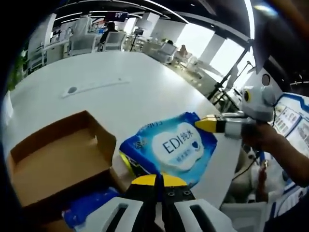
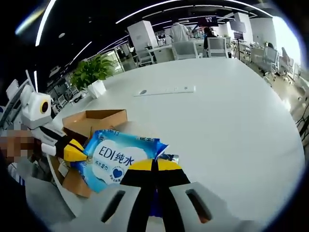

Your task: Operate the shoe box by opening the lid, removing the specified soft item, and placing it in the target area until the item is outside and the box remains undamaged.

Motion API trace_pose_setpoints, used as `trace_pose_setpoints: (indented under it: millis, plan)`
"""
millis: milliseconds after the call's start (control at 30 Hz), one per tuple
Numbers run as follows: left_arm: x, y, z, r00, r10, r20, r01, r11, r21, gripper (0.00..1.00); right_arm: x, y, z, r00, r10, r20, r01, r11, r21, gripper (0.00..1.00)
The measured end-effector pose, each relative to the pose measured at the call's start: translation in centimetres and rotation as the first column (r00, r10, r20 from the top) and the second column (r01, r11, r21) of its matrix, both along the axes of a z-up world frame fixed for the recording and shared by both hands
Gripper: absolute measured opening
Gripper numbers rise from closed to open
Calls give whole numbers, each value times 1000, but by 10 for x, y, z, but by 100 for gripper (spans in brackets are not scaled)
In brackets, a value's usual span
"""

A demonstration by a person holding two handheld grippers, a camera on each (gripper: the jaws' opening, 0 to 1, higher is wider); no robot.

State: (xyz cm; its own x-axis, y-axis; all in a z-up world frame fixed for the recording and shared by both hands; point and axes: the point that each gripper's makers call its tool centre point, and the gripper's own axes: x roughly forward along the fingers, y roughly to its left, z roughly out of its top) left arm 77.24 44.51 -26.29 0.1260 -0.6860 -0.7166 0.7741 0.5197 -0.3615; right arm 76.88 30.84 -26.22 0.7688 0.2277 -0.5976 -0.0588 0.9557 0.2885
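Yellow-tipped left gripper (image 1: pixel 156 181) and right gripper (image 2: pixel 153 166), both clamped tight on blue wipes pack (image 1: pixel 170 148).

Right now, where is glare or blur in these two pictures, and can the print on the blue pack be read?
Left gripper view: windows at upper right are blown out; the wipes pack print reads sharp. Right gripper view: the white table is evenly lit, the pack's print is legible, and straight ceiling lights bend with the fisheye.

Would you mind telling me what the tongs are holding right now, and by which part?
Both tongs, left and right, pinch the blue wet-wipes pack by opposite edges, above the white table.
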Motion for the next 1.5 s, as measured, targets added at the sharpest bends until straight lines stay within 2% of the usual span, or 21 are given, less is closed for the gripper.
trace_pose_setpoints:
  millis: [567, 800, 1067, 1267, 1300, 1400, 1500]
  plan:
    - [8, -10, -22, 993, -101, 59, 93, 988, 125, 0, 9, -7, -40, 999, -12, -46, 12, 1000, -1, 0]
    - [10, -10, -30, 987, -141, 72, 127, 977, 171, 0, 8, -4, -51, 998, -12, -69, 13, 1000, 7, 0]
    - [12, -11, -35, 984, -162, 78, 144, 970, 195, 0, 10, -3, -60, 996, -11, -88, 11, 1000, 5, 0]
    - [9, -12, -42, 972, -213, 103, 184, 955, 234, 1, 11, -4, -60, 996, -19, -86, 20, 1000, 11, 0]
    - [9, -11, -44, 964, -240, 118, 204, 945, 255, 1, 11, -4, -60, 996, -23, -85, 24, 1000, 14, 0]
    - [6, -10, -44, 953, -272, 137, 226, 933, 279, 1, 12, -4, -61, 996, -25, -83, 25, 1000, 9, 0]
    - [5, -8, -47, 924, -339, 178, 268, 905, 332, 2, 11, -4, -61, 996, -27, -81, 27, 1000, 6, 0]
